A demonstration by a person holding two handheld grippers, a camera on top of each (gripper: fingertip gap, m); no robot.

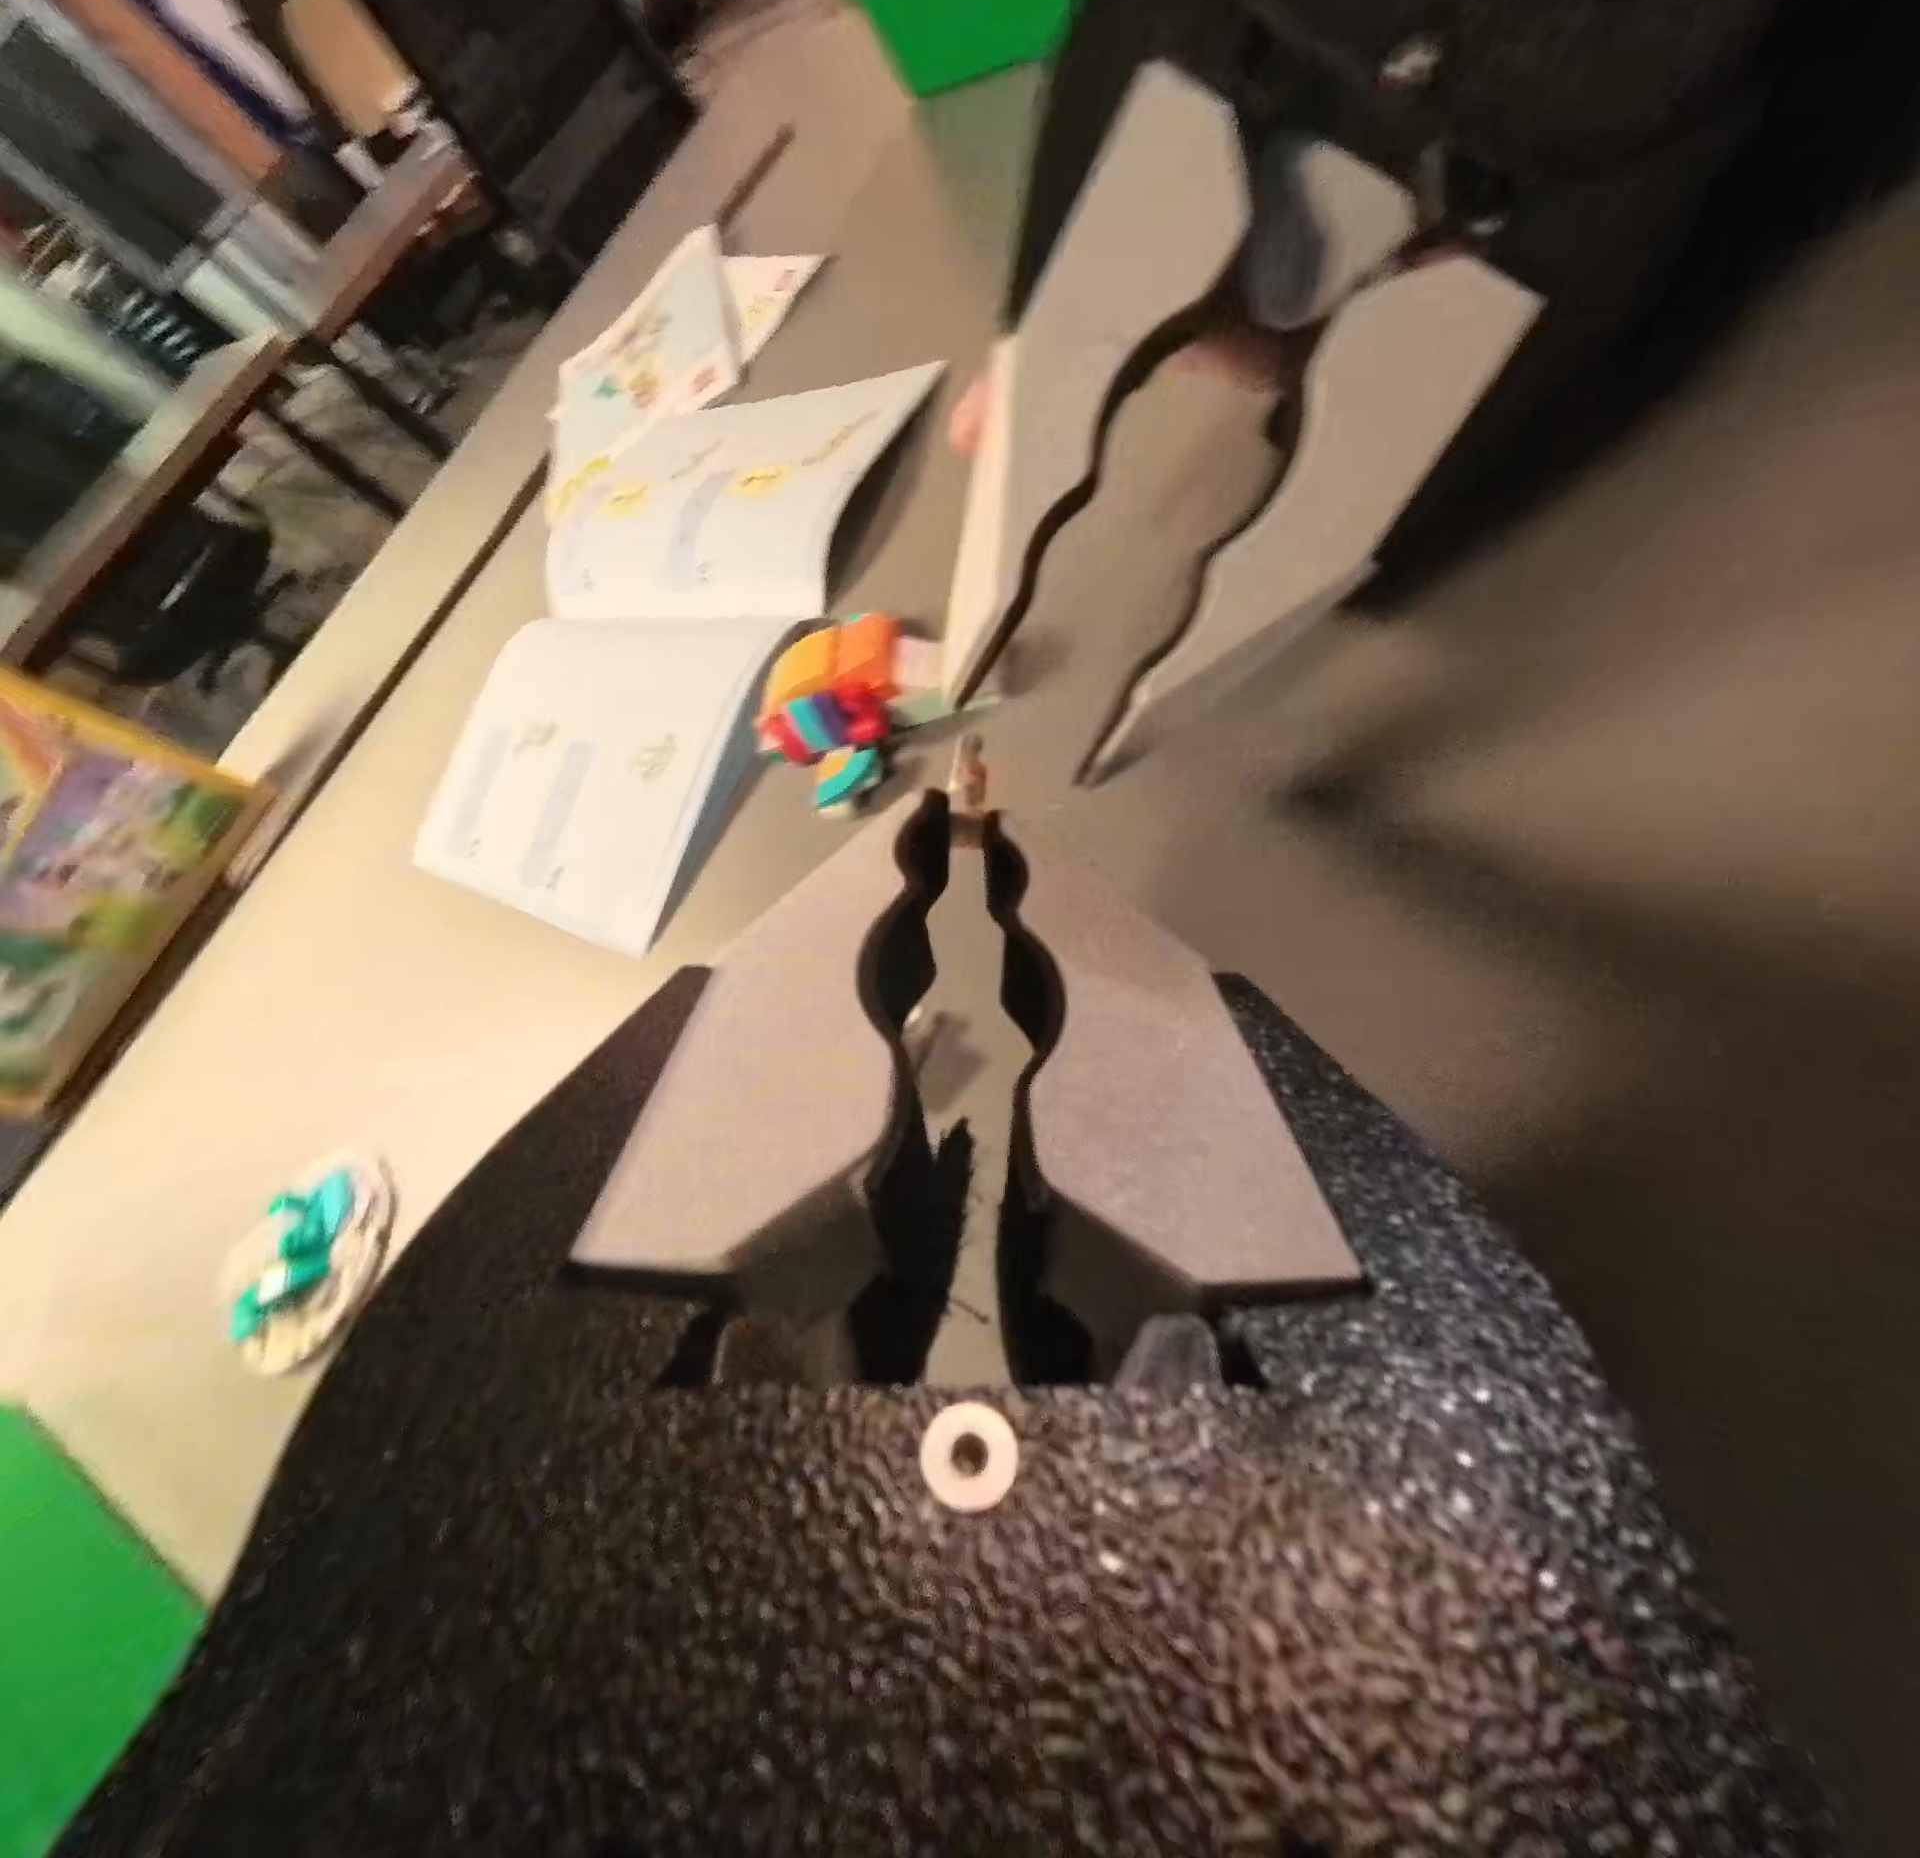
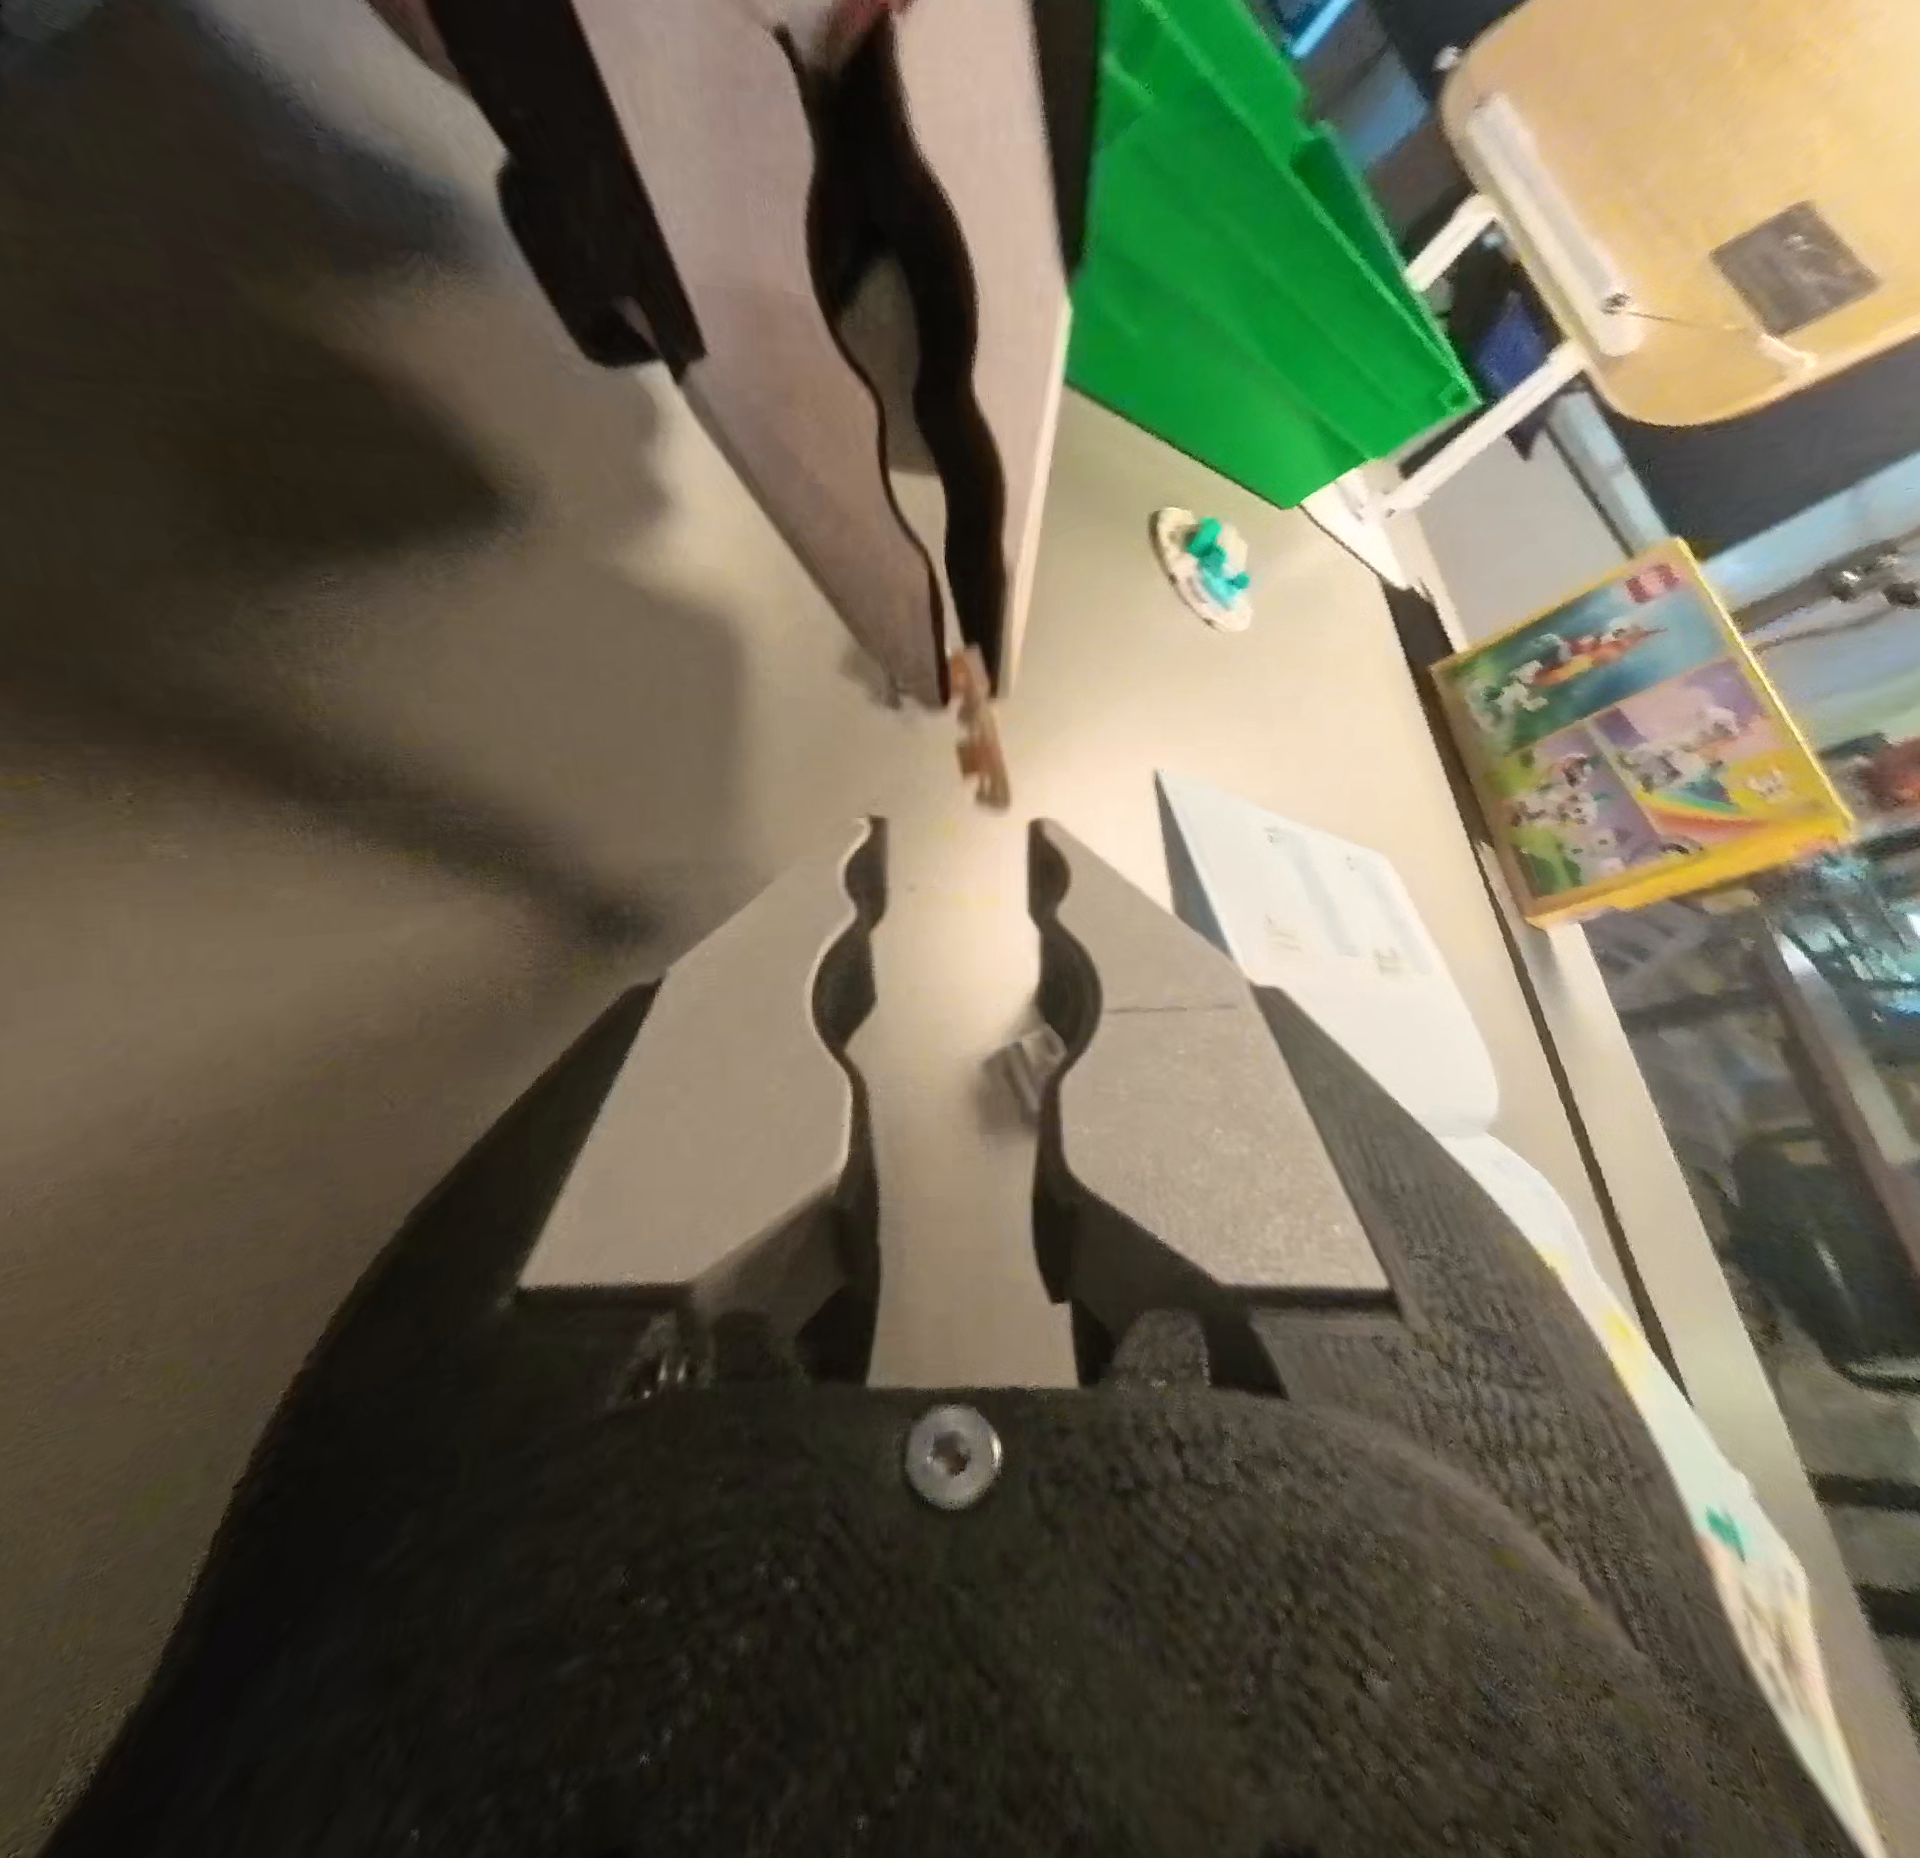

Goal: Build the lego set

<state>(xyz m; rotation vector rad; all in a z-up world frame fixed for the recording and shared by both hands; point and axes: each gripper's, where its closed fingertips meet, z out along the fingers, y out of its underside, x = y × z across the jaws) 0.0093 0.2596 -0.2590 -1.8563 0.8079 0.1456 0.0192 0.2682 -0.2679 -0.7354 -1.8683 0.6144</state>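
My left gripper [image 1: 968, 811] is shut on a small tan lego piece [image 1: 972, 774] that sticks out past its fingertips, held above the table. In the right wrist view the left gripper [image 2: 966, 681] comes in from the top with the tan piece [image 2: 979, 743]. My right gripper [image 2: 958, 826] is open and empty, tip to tip with the left one and just short of the tan piece. It also shows in the left wrist view [image 1: 1029, 728]. A small grey piece [image 2: 1023, 1065] lies on the table under the right fingers.
A colourful lego assembly [image 1: 831, 686] and a teal piece [image 1: 847, 774] lie beside open instruction booklets [image 1: 603, 769]. A white round plate with teal pieces [image 1: 307, 1252] sits near the table edge. The lego box [image 2: 1631, 738] and green bins [image 2: 1247, 250] stand along that edge. My left and right fingertips are right by each other.
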